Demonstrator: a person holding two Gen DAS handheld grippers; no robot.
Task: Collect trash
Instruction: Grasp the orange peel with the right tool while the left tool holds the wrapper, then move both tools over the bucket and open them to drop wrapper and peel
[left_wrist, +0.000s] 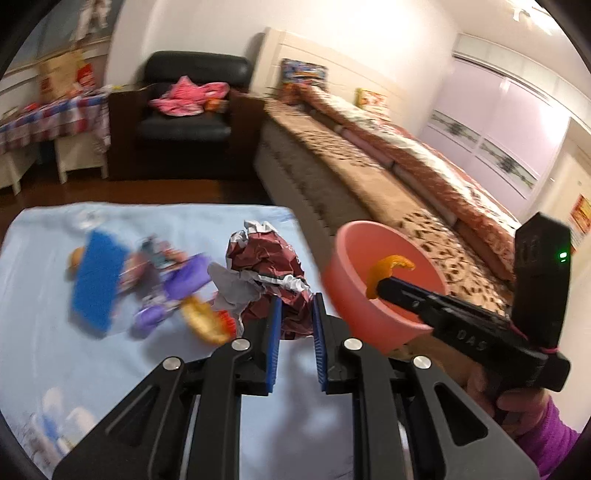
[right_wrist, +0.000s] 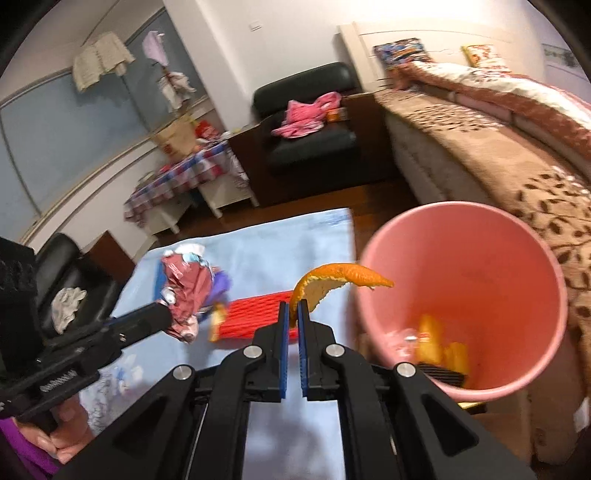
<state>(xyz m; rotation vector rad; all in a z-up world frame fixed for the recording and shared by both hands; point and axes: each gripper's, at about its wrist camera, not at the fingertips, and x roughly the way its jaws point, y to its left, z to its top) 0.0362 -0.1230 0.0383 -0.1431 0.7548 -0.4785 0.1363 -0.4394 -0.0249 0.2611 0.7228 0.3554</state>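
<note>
Each hand-held gripper is a matte black frame of angled linkage arms with slotted cut-outs, joined by round silver pivot screws, and ends in two flat fingers lined with ribbed blue pads (left_wrist: 274, 339). The right gripper (left_wrist: 376, 286) has pale embossed lettering, a pink band and a black box with a green light. The person's sleeve (left_wrist: 546, 439) is purple knit.

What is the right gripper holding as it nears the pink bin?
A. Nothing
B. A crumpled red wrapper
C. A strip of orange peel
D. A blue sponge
C: the right gripper is shut on a curled strip of orange peel, right beside the pink bin; the crumpled red wrapper is in the left gripper.
</note>
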